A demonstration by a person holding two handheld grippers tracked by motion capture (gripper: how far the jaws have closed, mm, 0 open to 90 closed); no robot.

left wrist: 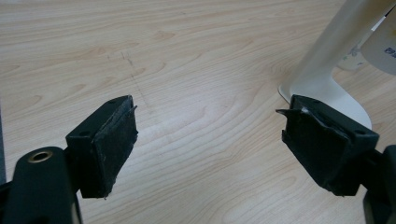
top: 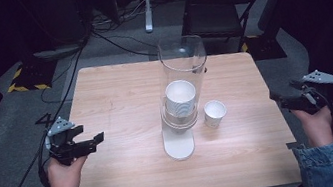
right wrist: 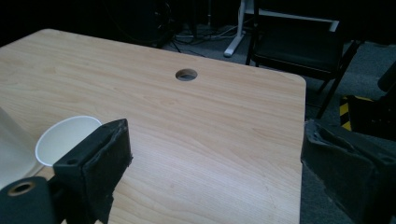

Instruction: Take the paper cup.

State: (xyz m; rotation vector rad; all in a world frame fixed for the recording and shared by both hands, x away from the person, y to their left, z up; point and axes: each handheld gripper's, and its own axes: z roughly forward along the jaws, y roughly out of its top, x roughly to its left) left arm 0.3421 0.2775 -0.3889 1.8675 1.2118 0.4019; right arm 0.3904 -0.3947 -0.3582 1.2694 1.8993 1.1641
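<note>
While the paper cup point(top: 215, 112) stands beside the dispenser point(top: 179, 102), L tongs point(top: 92, 139) & R tongs point(right wrist: 212, 168) gape wide, empty.

A light wood-grain surface point(top: 131, 170) with a round cable hole point(right wrist: 186, 74) stands on grey carpet floor point(top: 8, 164). Behind it, a dark folding chair point(top: 215, 15), a white metal frame leg point(top: 146, 5), black cables point(top: 109, 34) and yellow-black hazard tape point(top: 27, 86) sit in dim darkness.

At the lower left of the high view, the left black two-jaw gripper point(top: 92, 139) hangs with jaws spread and empty; at mid right, the right black two-jaw gripper point(top: 281, 97) likewise gapes, holding nothing.
</note>
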